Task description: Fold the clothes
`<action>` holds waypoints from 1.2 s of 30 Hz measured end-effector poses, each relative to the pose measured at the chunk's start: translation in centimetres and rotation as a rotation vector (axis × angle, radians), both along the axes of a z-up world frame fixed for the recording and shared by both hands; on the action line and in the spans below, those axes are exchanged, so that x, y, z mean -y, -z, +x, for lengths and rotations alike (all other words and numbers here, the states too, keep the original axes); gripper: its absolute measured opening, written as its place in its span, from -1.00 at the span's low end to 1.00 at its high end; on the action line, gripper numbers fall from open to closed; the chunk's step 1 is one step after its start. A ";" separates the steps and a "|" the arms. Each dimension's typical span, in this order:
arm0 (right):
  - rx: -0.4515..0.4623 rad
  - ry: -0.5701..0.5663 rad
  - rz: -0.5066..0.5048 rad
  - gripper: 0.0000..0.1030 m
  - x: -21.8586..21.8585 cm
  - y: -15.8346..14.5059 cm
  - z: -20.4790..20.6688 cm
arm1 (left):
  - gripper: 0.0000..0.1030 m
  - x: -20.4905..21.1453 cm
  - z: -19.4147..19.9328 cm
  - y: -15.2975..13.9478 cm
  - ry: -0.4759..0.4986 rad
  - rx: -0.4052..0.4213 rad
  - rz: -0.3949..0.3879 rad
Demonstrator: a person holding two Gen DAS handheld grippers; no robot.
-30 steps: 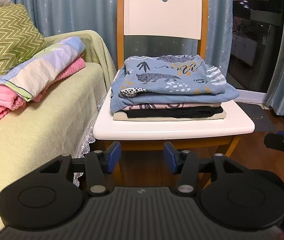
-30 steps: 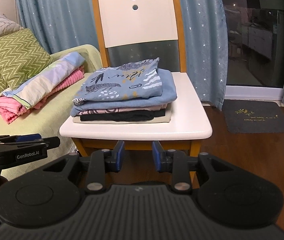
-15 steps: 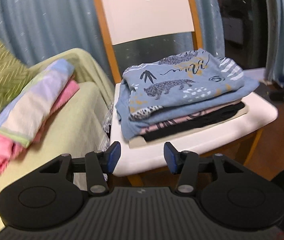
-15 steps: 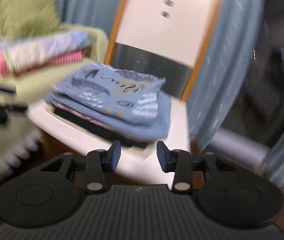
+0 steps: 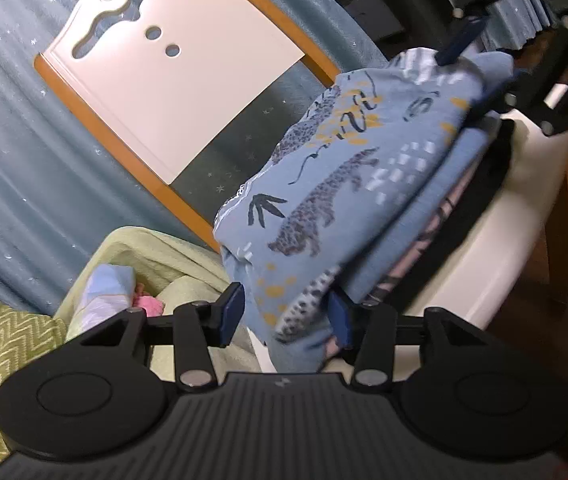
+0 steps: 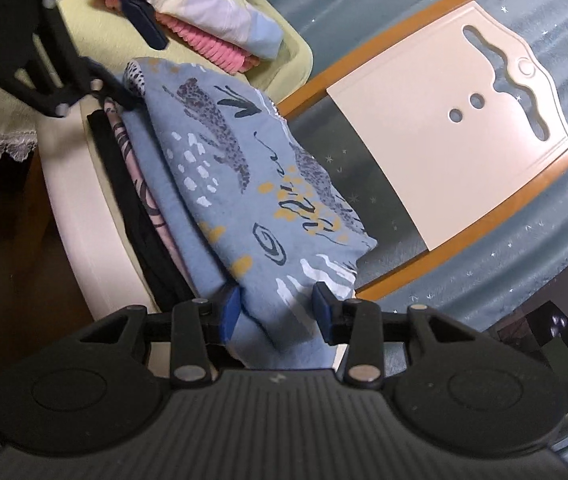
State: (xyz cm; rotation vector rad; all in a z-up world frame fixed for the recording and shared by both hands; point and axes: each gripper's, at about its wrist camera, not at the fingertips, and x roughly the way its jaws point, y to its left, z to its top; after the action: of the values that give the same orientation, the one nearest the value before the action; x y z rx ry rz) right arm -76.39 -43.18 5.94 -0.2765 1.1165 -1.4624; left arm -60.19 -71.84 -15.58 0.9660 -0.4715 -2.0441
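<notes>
A folded stack of clothes (image 5: 435, 216) sat on the glossy white seat of the chair (image 5: 495, 240), which had orange wooden rails and a white back panel with a wavy slot and two round holes. On top lay the blue printed garment (image 6: 244, 184), soft knit patterned with spotted cats, yellow dots and white dashes. Beneath it, edge on, showed a pink layer, a black one and a cream one at the bottom.

The left tool (image 5: 285, 316) stood with its blue pads apart around the garment's hanging corner at one end of the chair seat, not pinching it. The right tool (image 6: 276, 314) straddled the opposite corner the same way, jaws spread, cloth between them.

Beside the chair, the sofa (image 6: 96, 44) wore a pale green cover with a lace hem. On it lay a fuzzy pink blanket (image 6: 220, 50) under a pastel patchwork one, and a green zigzag cushion (image 5: 0, 336).
</notes>
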 end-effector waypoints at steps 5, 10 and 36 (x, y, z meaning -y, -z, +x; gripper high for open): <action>-0.021 -0.012 -0.018 -0.35 0.3 0.1 0.3 | -0.23 1.0 -0.4 0.0 0.052 0.060 -0.033; -0.191 -0.062 -0.013 -0.33 0.8 2.0 0.9 | -0.41 0.3 -1.2 1.7 0.116 0.207 -0.148; -0.318 -0.005 -0.089 -0.62 -0.9 5.2 1.9 | -0.32 -0.4 0.8 1.5 -0.031 0.129 -0.078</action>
State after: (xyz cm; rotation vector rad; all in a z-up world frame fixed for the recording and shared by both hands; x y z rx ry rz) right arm -74.44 -42.25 0.78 -0.5897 1.3025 -1.4990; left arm -59.36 -71.44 -17.07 1.0551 -0.5966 -1.9287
